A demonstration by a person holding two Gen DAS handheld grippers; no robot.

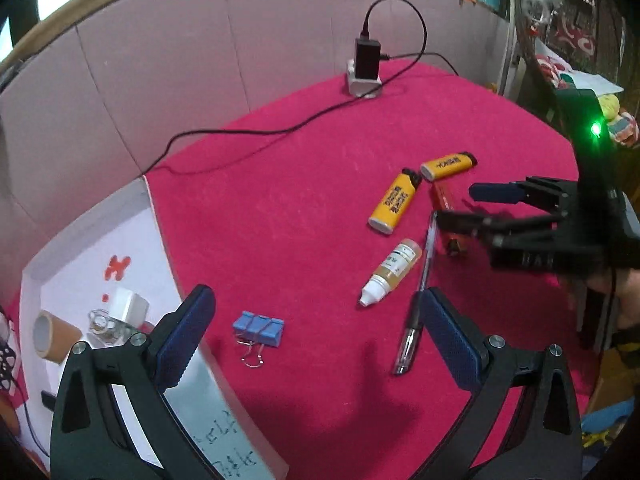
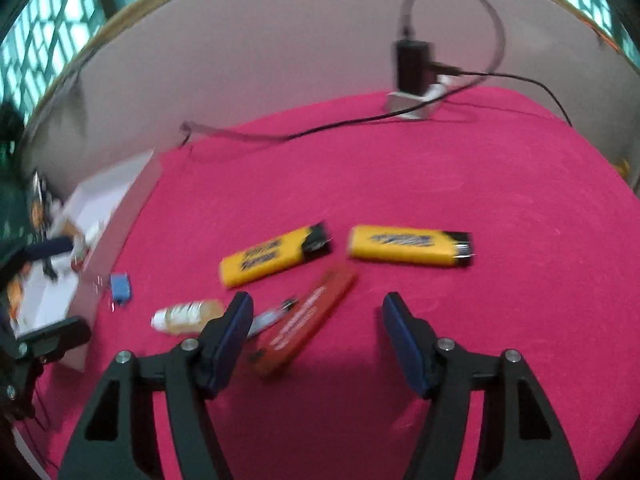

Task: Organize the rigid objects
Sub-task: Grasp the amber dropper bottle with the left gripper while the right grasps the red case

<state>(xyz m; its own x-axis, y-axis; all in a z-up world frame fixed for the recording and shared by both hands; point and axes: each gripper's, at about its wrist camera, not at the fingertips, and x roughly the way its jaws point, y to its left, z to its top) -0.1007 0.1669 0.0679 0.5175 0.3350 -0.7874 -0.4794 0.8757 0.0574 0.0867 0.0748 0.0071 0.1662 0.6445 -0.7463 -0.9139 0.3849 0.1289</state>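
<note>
On the red cloth lie two yellow lighters (image 1: 395,203) (image 1: 448,165), a red lighter (image 1: 443,198), a small dropper bottle (image 1: 392,272), a pen (image 1: 418,300) and a blue binder clip (image 1: 258,329). My left gripper (image 1: 316,344) is open and empty, above the cloth between the clip and the pen. My right gripper (image 2: 316,320) is open and empty, just above the red lighter (image 2: 308,320), with the yellow lighters (image 2: 276,256) (image 2: 408,245) beyond it. It also shows in the left wrist view (image 1: 464,204).
A white tray (image 1: 84,256) at the left holds a tape roll (image 1: 50,336), a white block (image 1: 128,304) and a small glass bottle (image 1: 106,326). A black charger on a white stand (image 1: 366,66) with a cable (image 1: 248,132) sits at the back. Pink panels wall the table.
</note>
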